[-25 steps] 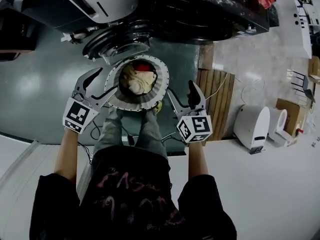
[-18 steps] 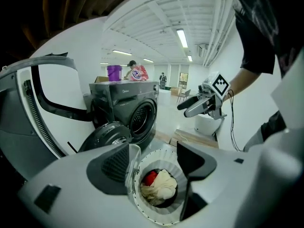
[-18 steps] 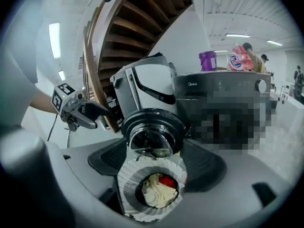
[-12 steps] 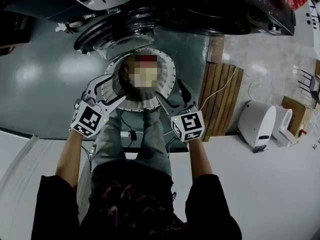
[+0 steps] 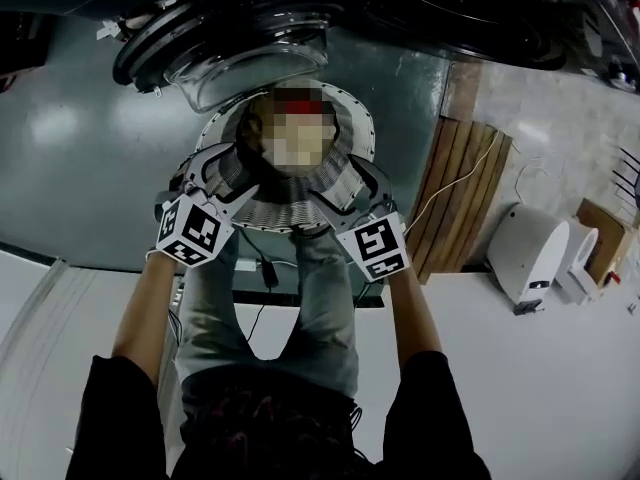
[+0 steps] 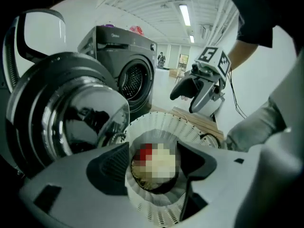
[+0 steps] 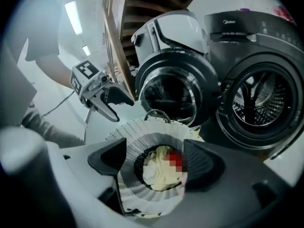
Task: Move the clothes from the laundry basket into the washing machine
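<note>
1. Clothes (image 7: 156, 175) are lying deep in the basket (image 5: 290, 213), below and ahead of both grippers.
2. Left gripper (image 5: 225, 176) and right gripper (image 5: 348, 190) are flanking its rim, about equally near, jaws standing wide and holding nothing.
3. The washer (image 7: 256, 99) is gaping open beyond the basket.

Counted: one laundry basket (image 5: 355, 148), centre frame. Two tools: left tool (image 5: 225, 178), right tool (image 5: 348, 190). Two washing machines: white machine (image 7: 166, 32), dark machine (image 7: 251, 42).
</note>
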Demonstrator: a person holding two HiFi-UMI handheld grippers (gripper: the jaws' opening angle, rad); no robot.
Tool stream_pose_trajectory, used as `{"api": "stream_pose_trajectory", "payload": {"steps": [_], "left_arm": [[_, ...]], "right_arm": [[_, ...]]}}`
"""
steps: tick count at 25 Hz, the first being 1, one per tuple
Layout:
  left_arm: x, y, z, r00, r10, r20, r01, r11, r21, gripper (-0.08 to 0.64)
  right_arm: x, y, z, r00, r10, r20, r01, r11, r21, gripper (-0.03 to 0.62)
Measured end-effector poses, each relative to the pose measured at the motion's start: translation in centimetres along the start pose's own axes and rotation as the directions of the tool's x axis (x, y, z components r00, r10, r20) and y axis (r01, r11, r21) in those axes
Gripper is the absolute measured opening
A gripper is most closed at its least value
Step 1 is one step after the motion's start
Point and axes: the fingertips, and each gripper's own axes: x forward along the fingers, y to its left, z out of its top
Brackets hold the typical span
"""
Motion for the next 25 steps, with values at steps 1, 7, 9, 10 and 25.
{"api": "stream_pose_trajectory", "payload": {"steps": [1,7,9,10,25], "left_arm": [[1.3,-0.1,-1.3,1.000,-0.004,-0.030,0.005,1.000,0.021,0.325],[7.6,-1.8,-7.0,0.984,-0.024,-0.176,0.055,0.984,0.172,0.325],[9.8,-2.1,-8.2,0.979,-0.023,-0.200,0.061,0.980,0.188,0.325],[10.9,-2.1,-8.8,0.976,-0.019,-0.215,0.062,0.979,0.196,0.325],[23.4,-3.4,-18.5,0.943,-0.056,-0.328,0.120,0.976,0.179,0.351]], "right_arm": [[1.3,0.1,-1.0,1.000,0.016,-0.025,-0.016,0.999,-0.029,0.377],[7.3,1.1,-6.2,0.986,0.082,-0.142,-0.110,0.973,-0.203,0.387],[9.1,1.2,-7.8,0.979,0.083,-0.184,-0.132,0.954,-0.270,0.387],[10.1,1.1,-8.6,0.975,0.083,-0.205,-0.142,0.946,-0.290,0.387],[21.9,0.4,-19.4,0.862,0.096,-0.497,-0.414,0.701,-0.581,0.399]]}}
